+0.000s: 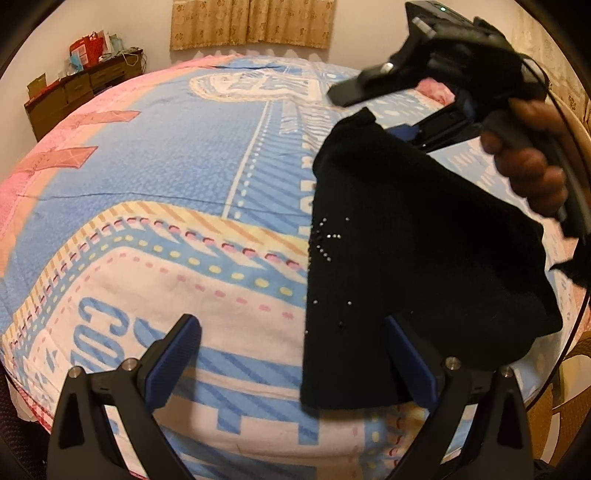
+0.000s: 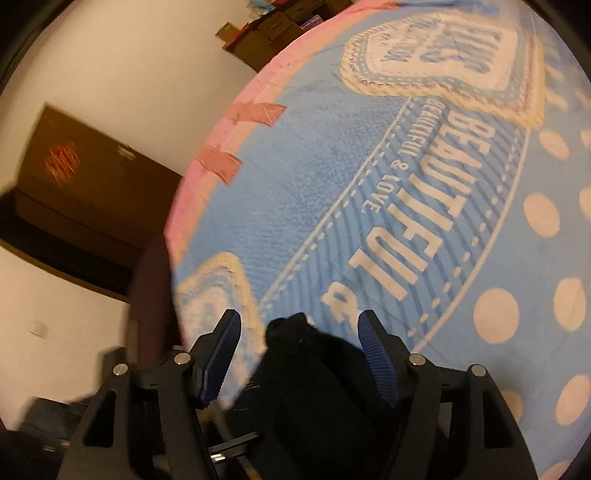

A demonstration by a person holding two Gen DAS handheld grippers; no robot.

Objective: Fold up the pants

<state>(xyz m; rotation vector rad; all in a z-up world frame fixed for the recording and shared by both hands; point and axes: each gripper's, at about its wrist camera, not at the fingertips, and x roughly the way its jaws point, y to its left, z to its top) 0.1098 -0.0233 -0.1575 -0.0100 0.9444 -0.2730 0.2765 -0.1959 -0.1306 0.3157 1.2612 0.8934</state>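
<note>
Black pants (image 1: 406,258) with small shiny studs stretch from the upper right down to the lower middle of the left wrist view, over a bed (image 1: 166,166). My left gripper (image 1: 291,325) stands wide open. The cloth's left edge lies between its fingers, behind the right pad (image 1: 406,354), and nothing presses on it. A hand (image 1: 528,166) holds my right gripper (image 1: 369,110) at the top end of the pants. In the right wrist view that gripper (image 2: 299,317) is open. A bunch of black cloth (image 2: 314,387) sits between its pads with a gap on each side.
The bedspread (image 2: 332,166) is blue, pink and white with printed lettering. A wooden dresser (image 1: 74,92) with clutter stands against the far wall, left of a curtain (image 1: 255,22). A dark cabinet (image 2: 92,192) stands beside the bed's left edge.
</note>
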